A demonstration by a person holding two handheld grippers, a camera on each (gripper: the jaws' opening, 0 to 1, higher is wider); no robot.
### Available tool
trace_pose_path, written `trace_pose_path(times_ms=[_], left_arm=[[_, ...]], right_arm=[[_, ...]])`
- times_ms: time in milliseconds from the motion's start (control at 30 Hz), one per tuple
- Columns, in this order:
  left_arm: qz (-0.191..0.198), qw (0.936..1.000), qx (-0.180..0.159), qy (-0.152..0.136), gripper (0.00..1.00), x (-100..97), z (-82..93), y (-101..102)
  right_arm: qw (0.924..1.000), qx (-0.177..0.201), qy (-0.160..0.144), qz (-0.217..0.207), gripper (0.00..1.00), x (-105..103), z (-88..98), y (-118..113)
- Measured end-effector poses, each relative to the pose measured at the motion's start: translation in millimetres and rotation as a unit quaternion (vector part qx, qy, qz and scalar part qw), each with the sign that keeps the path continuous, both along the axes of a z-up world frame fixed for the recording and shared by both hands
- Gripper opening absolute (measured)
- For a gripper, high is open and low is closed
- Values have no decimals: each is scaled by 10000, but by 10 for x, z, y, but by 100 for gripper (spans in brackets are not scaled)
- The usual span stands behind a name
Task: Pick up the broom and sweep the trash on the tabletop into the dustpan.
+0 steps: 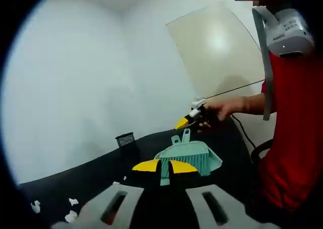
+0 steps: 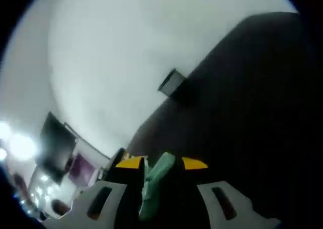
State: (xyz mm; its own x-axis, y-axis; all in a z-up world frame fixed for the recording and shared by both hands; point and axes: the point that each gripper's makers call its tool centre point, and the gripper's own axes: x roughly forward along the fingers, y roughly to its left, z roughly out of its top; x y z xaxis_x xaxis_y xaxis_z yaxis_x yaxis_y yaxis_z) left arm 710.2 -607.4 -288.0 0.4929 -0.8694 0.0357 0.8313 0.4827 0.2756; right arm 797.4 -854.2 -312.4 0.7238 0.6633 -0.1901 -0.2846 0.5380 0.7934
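Both tongs are clamped: left tongs (image 1: 164,166) on the dustpan (image 1: 189,156), right tongs (image 2: 161,163) on the broom's handle (image 2: 154,186), its length running along them.

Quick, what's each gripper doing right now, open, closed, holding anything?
Left gripper: shut on the green dustpan's handle.
Right gripper: shut on a green handle, probably the broom's.

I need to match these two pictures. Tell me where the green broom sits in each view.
Left gripper view: green broom at centre, lying on the dustpan, just above that view's own jaws.
Right gripper view: its green handle at bottom centre, between the jaws.
Shared landmark: black mesh container, upper middle in the right gripper view.
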Motion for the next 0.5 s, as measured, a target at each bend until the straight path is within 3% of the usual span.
trace_pose_path(times_ms=[400,500], left_arm=[[-41,9999,99,-15,5,-17,-23,-27],[-48,9999,113,-9,5,-18,-29,-31]], right_arm=[[9993,199,275,153,21,-100,9,52],[9993,183,265,178,15,-129,4,34]])
